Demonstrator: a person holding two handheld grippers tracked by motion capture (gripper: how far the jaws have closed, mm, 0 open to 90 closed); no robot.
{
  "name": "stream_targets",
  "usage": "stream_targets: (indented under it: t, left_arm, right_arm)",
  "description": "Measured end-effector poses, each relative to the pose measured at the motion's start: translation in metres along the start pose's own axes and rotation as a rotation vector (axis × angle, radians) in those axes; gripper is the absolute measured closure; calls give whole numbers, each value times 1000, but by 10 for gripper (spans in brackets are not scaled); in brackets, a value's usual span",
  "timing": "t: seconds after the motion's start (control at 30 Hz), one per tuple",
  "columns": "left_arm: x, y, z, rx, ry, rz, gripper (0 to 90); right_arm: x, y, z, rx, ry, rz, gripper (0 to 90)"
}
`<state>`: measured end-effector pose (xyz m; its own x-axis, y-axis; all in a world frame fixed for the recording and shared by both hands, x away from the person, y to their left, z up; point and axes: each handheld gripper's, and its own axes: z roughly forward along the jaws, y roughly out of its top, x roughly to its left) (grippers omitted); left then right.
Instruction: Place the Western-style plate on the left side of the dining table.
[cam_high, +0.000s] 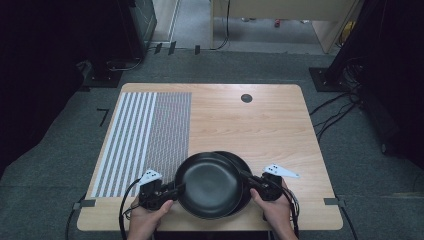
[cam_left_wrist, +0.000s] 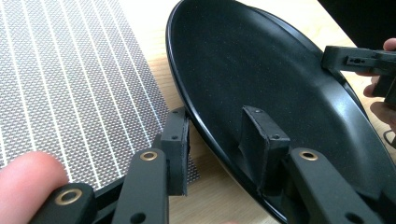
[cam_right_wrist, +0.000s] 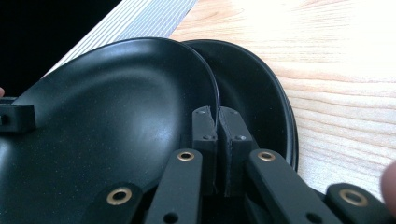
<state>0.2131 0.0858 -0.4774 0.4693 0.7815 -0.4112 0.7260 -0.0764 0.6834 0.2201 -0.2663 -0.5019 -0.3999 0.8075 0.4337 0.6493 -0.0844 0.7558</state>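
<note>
Low in the centre of the high view, a black plate (cam_high: 210, 185) is held up by its two edges over a second black plate (cam_high: 239, 165), whose rim peeks out at the upper right of it. At the lower left of that frame, the left gripper (cam_high: 176, 189) is brought against the plate's left rim; at the lower right, the right gripper (cam_high: 248, 180) is clamped on the opposite rim.

Seen in the left gripper view, the plate's rim is straddled by the jaws, one pad outside and one inside the bowl, with a gap left at the outer pad: not yet pinched. Seen in the right gripper view, the jaws are squeezed tight on the upper plate's thin edge, and the lower plate (cam_right_wrist: 261, 98) is seen behind it on the wooden table (cam_right_wrist: 336, 56).

A striped placemat (cam_high: 145, 140) is laid across the left part of the table, just beside the plates.
</note>
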Motion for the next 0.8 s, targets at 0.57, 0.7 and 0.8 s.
stream_targets:
  t: [0.57,0.7,0.8]
  left_arm:
    - [2,0,2,-7,-7,13,644]
    - [2,0,3,-21,-4,21,646]
    - [2,0,3,-24,-5,24,645]
  right_arm:
    - [0,-2,7,47,8,115,788]
    - [-2,-2,9,62,24,167,777]
    - [-1,-3,12,63,23,181,764]
